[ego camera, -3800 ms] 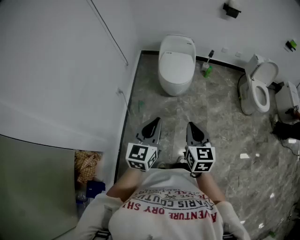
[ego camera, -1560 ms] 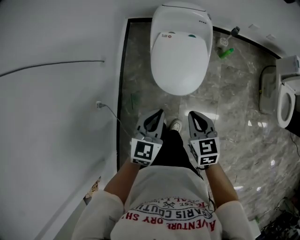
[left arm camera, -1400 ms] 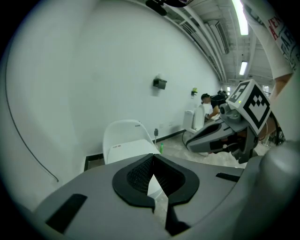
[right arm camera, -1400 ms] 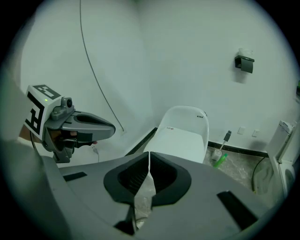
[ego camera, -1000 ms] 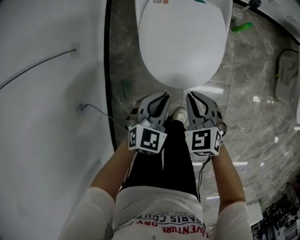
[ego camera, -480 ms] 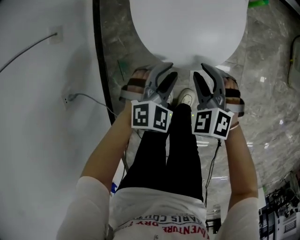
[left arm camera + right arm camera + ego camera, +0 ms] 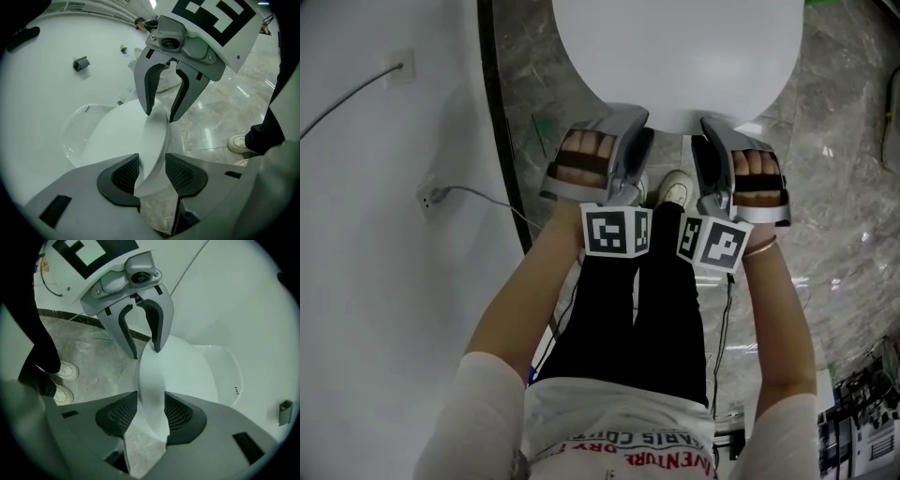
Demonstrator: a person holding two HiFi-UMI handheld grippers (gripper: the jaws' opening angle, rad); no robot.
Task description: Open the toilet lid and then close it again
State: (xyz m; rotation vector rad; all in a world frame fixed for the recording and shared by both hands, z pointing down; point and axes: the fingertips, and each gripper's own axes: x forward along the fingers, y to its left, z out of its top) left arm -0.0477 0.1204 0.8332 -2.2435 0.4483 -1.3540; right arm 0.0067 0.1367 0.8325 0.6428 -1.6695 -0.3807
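**A:** Which step here?

**B:** Looks like the very start of the opening half: getting a hold on the toilet lid [image 7: 675, 56]. Down flat on the bowl [image 7: 75, 140], not yet raised at all.

**A:** And the hands?

**B:** Both at the lid's front edge, angled downward. Just left of that edge's middle, the left gripper [image 7: 151, 163]. Just right of it, the right gripper [image 7: 151, 404]. Side by side, near each other, turned onto their sides.

**A:** Fingers?

**B:** Wide apart on both, having just been opening. In each gripper view, the lid's front rim between the fingers [image 7: 123, 174]: one over the lid's top face, the other toward its underside. No clamping visible yet. Hard to say whether either finger brushes the rim.

**A:** So, next move?

**B:** Judging from this alone: slide in slightly for a deeper bite on the rim, then close both pairs on it evenly. After that, swing the front edge up and back toward the lid's rear. Calls for both hands rising together, to avoid twisting the lid. Then the closing half: same hold, lowering gently onto the bowl rather than letting go.
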